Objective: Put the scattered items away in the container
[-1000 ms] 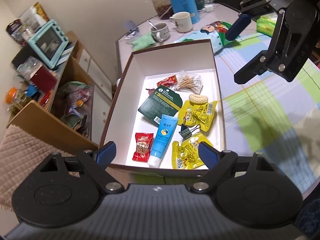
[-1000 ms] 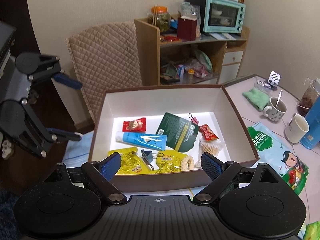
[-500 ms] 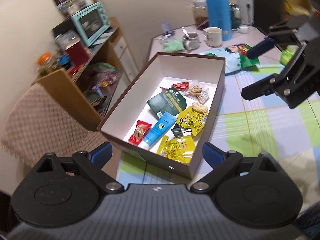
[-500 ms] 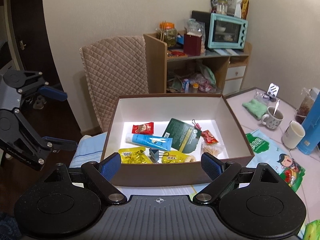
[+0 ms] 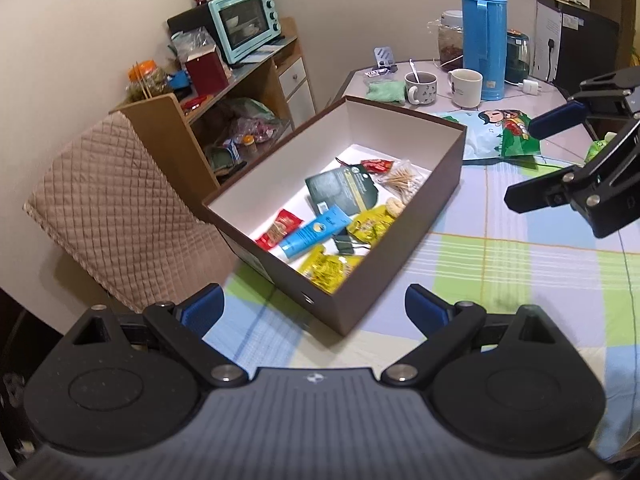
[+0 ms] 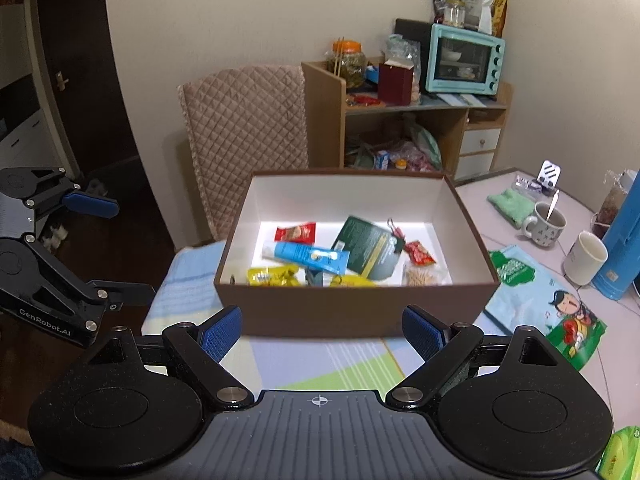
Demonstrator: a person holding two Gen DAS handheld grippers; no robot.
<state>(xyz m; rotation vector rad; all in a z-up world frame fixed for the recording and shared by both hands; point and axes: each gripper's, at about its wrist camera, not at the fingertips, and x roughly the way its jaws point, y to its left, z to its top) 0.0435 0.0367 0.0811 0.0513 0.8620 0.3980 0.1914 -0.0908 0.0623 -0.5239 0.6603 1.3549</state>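
The small items are gathered inside the box [image 6: 356,308] at the table's edge. Both the left gripper [image 5: 314,310] and the right gripper [image 6: 322,330] are held released and empty, since nothing seems left to carry.

Open-topped box [image 6: 356,312] reachable from above, checked cloth [image 5: 500,264] bare in front, mugs [image 5: 464,87] crowding far side

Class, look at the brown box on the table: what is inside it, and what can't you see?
Inside the brown box: a blue tube, a dark green pouch, yellow snack packets, red packets, toothpicks and a binder clip. Anything under the overlapping packets is hidden.
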